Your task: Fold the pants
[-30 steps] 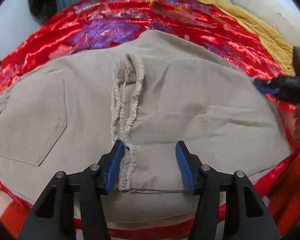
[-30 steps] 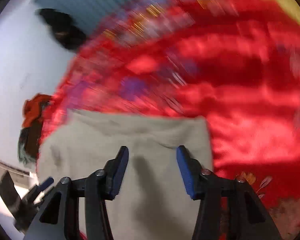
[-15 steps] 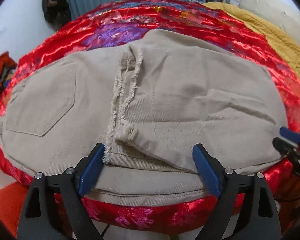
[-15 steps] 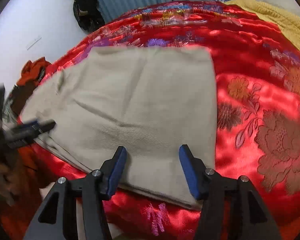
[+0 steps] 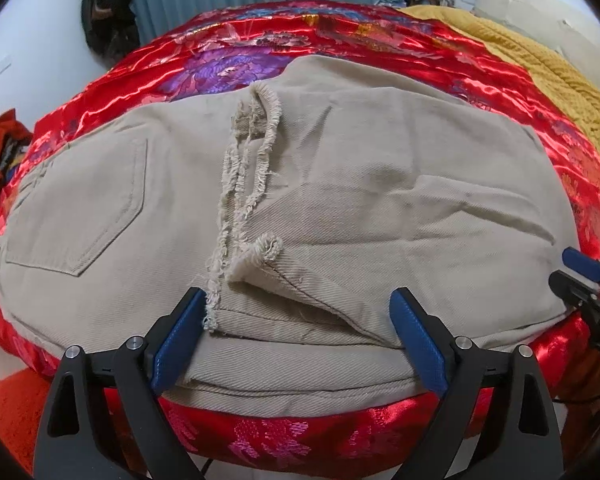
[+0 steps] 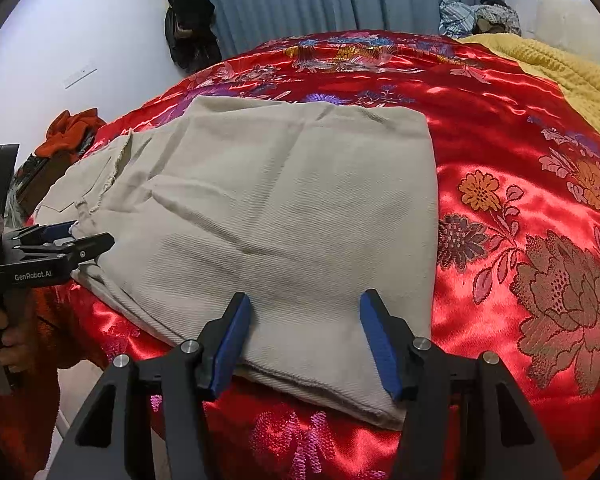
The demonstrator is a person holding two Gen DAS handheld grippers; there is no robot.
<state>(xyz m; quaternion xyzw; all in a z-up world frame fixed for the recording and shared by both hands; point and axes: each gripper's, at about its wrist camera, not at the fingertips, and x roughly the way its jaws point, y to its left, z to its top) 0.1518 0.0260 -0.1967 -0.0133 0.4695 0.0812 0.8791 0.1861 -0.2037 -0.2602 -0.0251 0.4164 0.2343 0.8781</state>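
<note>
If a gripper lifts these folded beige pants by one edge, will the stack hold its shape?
Probably not: the pants lie in loose creased layers, so they would likely droop and unfold. The weave looks thick, so fairly heavy. On the glossy red bedspread a push may slide the whole stack.

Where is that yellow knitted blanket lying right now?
The yellow blanket lies at the far right of the bed in both views, beside the red satin cover and beyond the folded beige pants.
</note>
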